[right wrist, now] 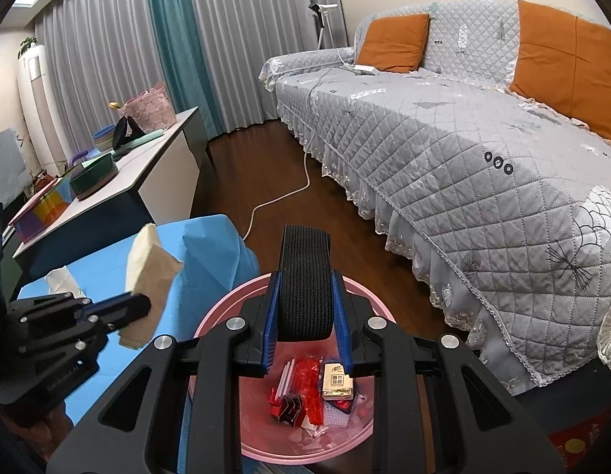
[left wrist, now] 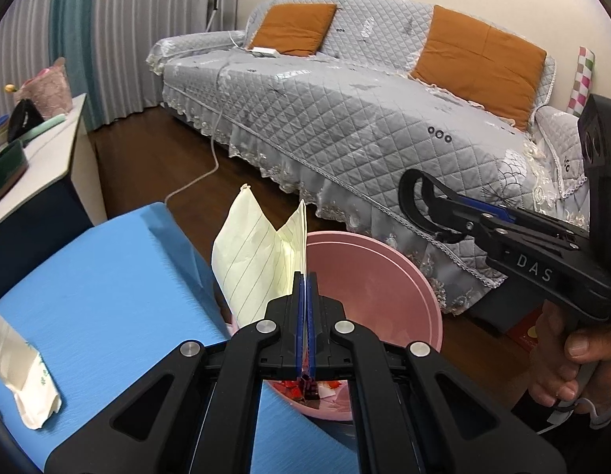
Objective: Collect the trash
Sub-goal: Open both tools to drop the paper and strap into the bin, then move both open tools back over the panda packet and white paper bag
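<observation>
My left gripper (left wrist: 305, 280) is shut on a pale yellow lined paper (left wrist: 258, 252), held upright at the near rim of the pink trash bin (left wrist: 404, 272). In the right wrist view the left gripper (right wrist: 137, 304) and the paper (right wrist: 147, 272) show at the left. My right gripper (right wrist: 305, 316) is shut on a black elastic band loop (right wrist: 305, 280) above the pink bin (right wrist: 214, 316), which holds red wrappers (right wrist: 309, 391) and a small packet (right wrist: 337, 385). In the left wrist view the right gripper (left wrist: 435, 213) holds the band (left wrist: 412, 197) over the bin's far side.
A blue table (left wrist: 100, 276) lies left of the bin, with a torn white wrapper (left wrist: 25, 375) on it. A tissue (right wrist: 60, 278) lies on it too. A grey quilted sofa (left wrist: 345, 118) stands behind. A white cable (left wrist: 210, 158) runs over the wooden floor. A cluttered side desk (right wrist: 147, 166) stands left.
</observation>
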Demonstrator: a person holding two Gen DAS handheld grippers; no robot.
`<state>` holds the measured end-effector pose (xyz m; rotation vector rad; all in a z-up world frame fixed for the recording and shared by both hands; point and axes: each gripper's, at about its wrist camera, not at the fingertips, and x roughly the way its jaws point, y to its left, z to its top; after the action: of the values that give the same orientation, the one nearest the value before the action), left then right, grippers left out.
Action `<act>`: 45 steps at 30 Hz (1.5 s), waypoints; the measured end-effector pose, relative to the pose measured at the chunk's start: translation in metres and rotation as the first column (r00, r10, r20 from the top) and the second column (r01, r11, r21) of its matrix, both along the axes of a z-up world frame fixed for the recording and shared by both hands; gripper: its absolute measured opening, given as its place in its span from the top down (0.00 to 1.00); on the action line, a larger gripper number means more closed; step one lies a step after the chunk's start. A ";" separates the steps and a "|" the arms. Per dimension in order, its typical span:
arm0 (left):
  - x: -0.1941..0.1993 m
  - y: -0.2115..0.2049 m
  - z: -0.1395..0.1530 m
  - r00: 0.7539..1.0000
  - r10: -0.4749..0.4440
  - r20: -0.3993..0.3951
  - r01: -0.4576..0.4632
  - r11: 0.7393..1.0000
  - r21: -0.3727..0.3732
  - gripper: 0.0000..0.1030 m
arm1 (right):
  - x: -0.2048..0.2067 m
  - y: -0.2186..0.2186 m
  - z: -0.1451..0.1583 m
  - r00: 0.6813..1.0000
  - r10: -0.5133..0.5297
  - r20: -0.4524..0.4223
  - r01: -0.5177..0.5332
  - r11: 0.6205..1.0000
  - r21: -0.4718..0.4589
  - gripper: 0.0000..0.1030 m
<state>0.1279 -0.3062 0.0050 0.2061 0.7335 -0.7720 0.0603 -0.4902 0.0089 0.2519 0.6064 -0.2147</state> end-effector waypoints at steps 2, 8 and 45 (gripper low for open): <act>0.001 -0.005 -0.003 0.999 -0.027 -0.025 0.027 1.000 0.000 0.99 | 0.002 0.000 -0.001 1.000 0.000 -0.004 0.000 1.000 0.002 0.75; 0.002 -0.004 -0.006 0.998 -0.035 -0.045 0.035 0.999 0.010 0.79 | 0.008 -0.004 -0.007 0.999 -0.026 -0.033 0.027 0.999 0.026 0.50; 0.046 0.248 0.036 0.840 0.542 0.032 -0.537 0.838 -0.092 0.79 | 0.060 0.156 0.007 0.974 0.217 0.068 -0.218 0.976 0.000 0.49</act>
<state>0.1742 -0.0579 0.0408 -0.0565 0.6601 -0.2489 0.1205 -0.3345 0.0164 0.1969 0.5629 0.0075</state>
